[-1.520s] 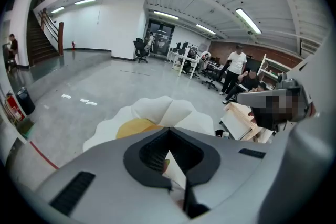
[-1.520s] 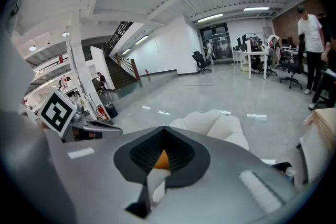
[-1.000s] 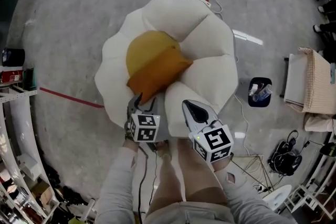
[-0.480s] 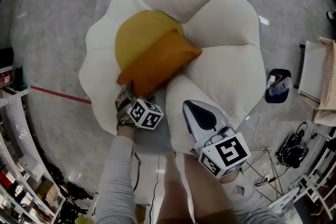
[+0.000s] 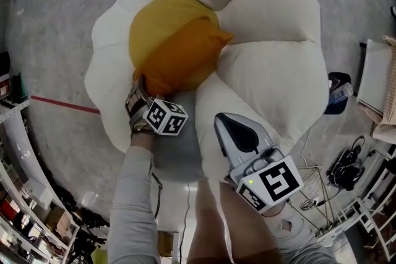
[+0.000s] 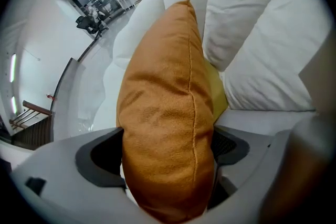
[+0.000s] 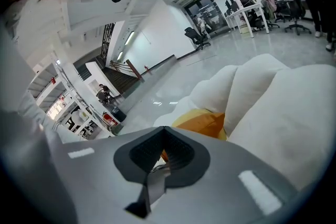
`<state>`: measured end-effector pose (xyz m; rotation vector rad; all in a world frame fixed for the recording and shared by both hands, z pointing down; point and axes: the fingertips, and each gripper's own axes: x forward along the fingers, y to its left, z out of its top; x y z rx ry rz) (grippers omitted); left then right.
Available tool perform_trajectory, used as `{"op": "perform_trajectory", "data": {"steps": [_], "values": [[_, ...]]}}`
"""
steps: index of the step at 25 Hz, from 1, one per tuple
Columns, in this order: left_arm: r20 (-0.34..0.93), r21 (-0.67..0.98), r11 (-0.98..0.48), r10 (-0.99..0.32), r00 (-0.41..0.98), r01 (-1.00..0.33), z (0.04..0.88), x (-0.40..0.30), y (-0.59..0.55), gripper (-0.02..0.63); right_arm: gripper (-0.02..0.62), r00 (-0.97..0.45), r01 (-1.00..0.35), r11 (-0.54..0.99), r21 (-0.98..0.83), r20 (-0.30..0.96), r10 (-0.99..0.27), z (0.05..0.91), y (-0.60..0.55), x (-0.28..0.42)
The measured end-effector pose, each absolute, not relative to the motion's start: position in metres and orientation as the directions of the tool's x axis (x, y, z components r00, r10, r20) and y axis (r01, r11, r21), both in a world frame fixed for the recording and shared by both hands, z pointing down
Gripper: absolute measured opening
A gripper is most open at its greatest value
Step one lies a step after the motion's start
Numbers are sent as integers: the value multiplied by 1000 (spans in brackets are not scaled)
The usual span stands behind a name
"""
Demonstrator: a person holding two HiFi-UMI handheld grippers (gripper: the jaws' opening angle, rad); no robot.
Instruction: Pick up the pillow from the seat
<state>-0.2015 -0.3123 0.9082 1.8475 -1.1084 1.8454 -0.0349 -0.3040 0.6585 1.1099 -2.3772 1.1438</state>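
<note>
1. The orange pillow (image 5: pixel 185 62) lies on the white flower-shaped seat (image 5: pixel 272 77), tilted over the seat's yellow middle (image 5: pixel 154 18), with one corner pointing toward the person.
2. The left gripper (image 5: pixel 140 86) is at that near corner. Its jaws are opening and already stand wide, with the pillow's edge filling the gap between them. The cloth brushes both sides, but it does not look squeezed.
3. In the left gripper view the pillow stands on edge, its seam running down the middle, with white cushions just behind it.
4. The right gripper (image 5: pixel 228 128) hangs over the seat's near lobe, well apart from the pillow. Its jaws are closed together and hold nothing.
5. The seat rests on a grey floor (image 5: pixel 55 40). A red line (image 5: pixel 62 105) runs across the floor at the left.
</note>
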Motion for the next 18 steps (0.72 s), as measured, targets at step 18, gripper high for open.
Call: {"op": "perform_trajectory", "data": {"steps": [18], "values": [[935,-326,-614,-321,-150,-719,880,-199,-319,364,-5,-639,-764,366,-532,544,-544,645,-288,-34]]}}
